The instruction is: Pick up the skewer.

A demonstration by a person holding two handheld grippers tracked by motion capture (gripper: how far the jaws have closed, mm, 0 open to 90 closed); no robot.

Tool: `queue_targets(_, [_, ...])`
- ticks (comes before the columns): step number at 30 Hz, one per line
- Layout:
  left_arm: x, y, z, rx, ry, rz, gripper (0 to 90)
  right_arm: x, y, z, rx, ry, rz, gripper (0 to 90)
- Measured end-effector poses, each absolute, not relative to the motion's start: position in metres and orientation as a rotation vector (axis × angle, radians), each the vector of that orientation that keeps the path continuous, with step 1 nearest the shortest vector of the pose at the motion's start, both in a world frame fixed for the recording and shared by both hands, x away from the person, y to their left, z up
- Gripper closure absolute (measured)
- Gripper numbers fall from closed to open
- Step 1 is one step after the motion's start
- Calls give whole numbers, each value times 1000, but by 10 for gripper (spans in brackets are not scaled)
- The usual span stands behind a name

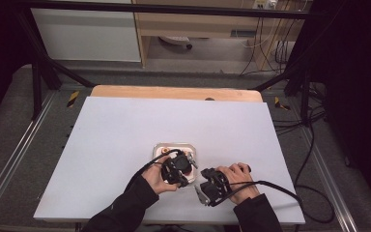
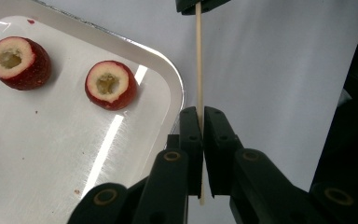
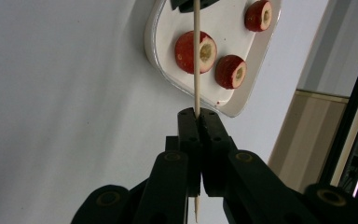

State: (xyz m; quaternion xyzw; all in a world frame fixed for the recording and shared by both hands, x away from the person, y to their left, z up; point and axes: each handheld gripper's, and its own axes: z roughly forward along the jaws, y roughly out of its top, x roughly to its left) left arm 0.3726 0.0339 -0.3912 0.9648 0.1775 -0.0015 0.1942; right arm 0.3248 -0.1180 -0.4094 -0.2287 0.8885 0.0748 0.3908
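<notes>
Obs.: both tongs are clamped on one wooden skewer (image 2: 198, 60), one set near each end. In the left gripper view the left tongs (image 2: 200, 116) pinch it w/ jaws together; a short stub pokes out below and the far end runs up into the other tongs at the top edge. In the right gripper view the right tongs (image 3: 198, 115) grip it the same way, pointed tip showing below the jaws.

Skewer is bare, no fruit on it. It hangs off the bench (image 1: 125, 130), spanning between the two sets of tongs at the near-right corner of the tray (image 2: 179, 88); whether it sits over the rim or just outside we cannot tell.

Progress (our judgement): early stage. We read the job as threading the cored red fruit pieces (image 2: 110, 85) onto the skewer. Done: skewer picked up and held at both ends. Left: everything else. None of the pieces is pierced; all lie loose in the tray, hollowed ends showing. At least three pieces seen in the right gripper view.

High view: left tongs (image 1: 179, 170) at the tray's near edge, right tongs (image 1: 207, 186) just beside, nearer to us.
</notes>
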Motion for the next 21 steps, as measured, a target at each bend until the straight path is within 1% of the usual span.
queue_targets(8, [369,32,-390,2719,521,31,884,323,-117,-408,-574,2255,199,883])
queue_targets(11, [369,33,-390,2715,523,37,885,324,-117,-408,-555,2258,217,862])
queue_targets(12, [369,36,-390,2713,522,51,885,326,-118,-407,-497,2272,237,788])
queue_targets(14, [369,41,-389,2698,527,60,885,330,-121,-405,-435,2273,264,684])
queue_targets(16, [369,47,-389,2695,536,80,884,335,-126,-403,-333,2291,334,550])
queue_targets(17, [368,50,-390,2686,545,91,884,337,-128,-401,-268,2306,385,526])
queue_targets(19, [367,58,-391,2689,551,110,884,341,-135,-399,-140,2341,464,450])
queue_targets(21, [366,66,-393,2694,559,131,883,344,-141,-398,-4,2353,545,399])
